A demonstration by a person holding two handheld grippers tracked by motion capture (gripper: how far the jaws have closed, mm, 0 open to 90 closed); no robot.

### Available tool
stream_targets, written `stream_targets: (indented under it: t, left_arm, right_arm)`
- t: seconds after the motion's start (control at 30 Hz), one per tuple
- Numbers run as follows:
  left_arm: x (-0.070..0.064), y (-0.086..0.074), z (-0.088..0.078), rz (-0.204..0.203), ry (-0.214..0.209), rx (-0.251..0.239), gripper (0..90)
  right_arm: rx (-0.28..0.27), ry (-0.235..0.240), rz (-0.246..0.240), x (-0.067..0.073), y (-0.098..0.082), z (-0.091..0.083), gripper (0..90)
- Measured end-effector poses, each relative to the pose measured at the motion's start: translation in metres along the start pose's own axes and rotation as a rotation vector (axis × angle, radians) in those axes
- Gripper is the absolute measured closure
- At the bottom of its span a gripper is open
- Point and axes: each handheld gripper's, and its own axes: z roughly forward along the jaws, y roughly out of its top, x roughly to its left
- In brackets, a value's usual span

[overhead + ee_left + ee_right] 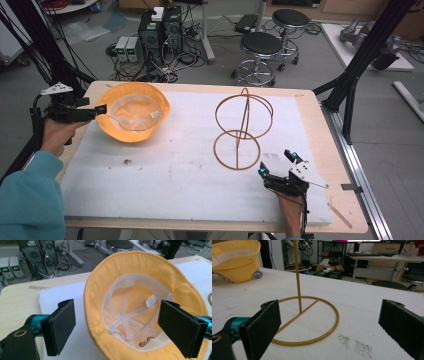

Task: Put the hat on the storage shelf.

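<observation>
Hat [150, 272] brim behind gripper [117, 332] pad

The person wears a teal sleeve [27, 197] on the left arm, and each hand carries a black gripper, left gripper [102, 109] and right gripper [276, 162], with teal metal joints, flat black padded jaws, a grey three-cornered top plate and a trailing black cable.

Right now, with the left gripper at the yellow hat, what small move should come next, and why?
Probably ease the left gripper forward and close it on the near brim of the yellow bucket hat. Its jaws stand open with the brim between them, pads not yet pressing. The hat lies upside down on the white mat, apart from the wire hat stand, so it needs gripping first.
</observation>
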Motion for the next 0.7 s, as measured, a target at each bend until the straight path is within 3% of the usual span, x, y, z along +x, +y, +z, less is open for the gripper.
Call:
stream_targets:
  t: [0.2,0.23,0.57,0.67,0.7]
  left_arm:
    - [0.009,-0.001,0.006,-0.034,0.004,0.041,19.9]
    - [0.009,-0.001,0.007,-0.055,-0.001,0.050,20.8]
    - [0.015,-0.005,0.015,-0.073,0.012,0.104,24.6]
    - [0.016,-0.006,0.016,-0.085,0.017,0.110,29.1]
    - [0.016,-0.006,0.017,-0.081,0.026,0.116,35.0]
  right_arm:
    - [-0.001,-0.004,-0.004,0.001,0.000,0.000,3.1]
    - [-0.002,-0.003,-0.004,0.000,0.000,0.000,3.1]
    - [-0.002,-0.004,-0.011,0.001,0.000,0.000,3.1]
    - [-0.001,-0.005,-0.009,0.001,0.000,0.000,3.1]
    - [-0.002,-0.007,-0.008,0.001,0.000,0.000,3.1]
